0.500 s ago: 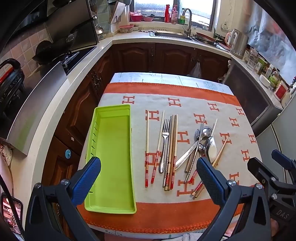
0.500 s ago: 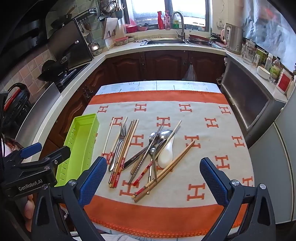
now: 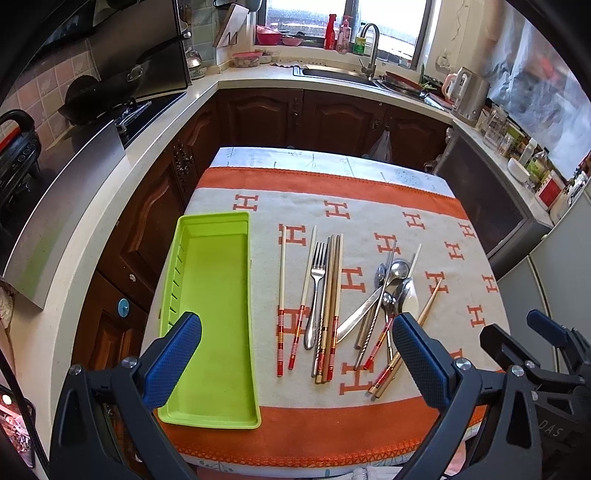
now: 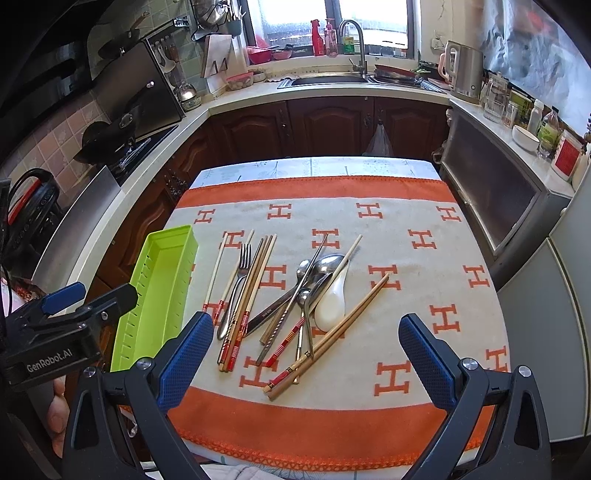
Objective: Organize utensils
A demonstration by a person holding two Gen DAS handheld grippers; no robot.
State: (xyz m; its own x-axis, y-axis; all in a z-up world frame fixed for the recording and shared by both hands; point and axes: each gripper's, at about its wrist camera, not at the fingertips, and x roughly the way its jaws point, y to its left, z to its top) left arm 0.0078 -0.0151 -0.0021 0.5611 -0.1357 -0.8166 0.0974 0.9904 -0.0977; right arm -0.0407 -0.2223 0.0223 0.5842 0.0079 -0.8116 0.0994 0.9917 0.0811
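Nearest the cameras, the left hand-held gripper and the right hand-held gripper both hover above the near edge of the table with their blue pads spread wide apart and nothing between them. Under them lies an orange-bordered cloth printed with H shapes. On its left side sits the green tray, with nothing in it. Just right of the tray lie red-banded chopsticks, a fork and wooden chopsticks, roughly parallel. Further right is a crossed heap: metal spoons, a knife, a white ceramic spoon and another wooden pair. Beyond the table stand dark cabinets, a sink and a window.
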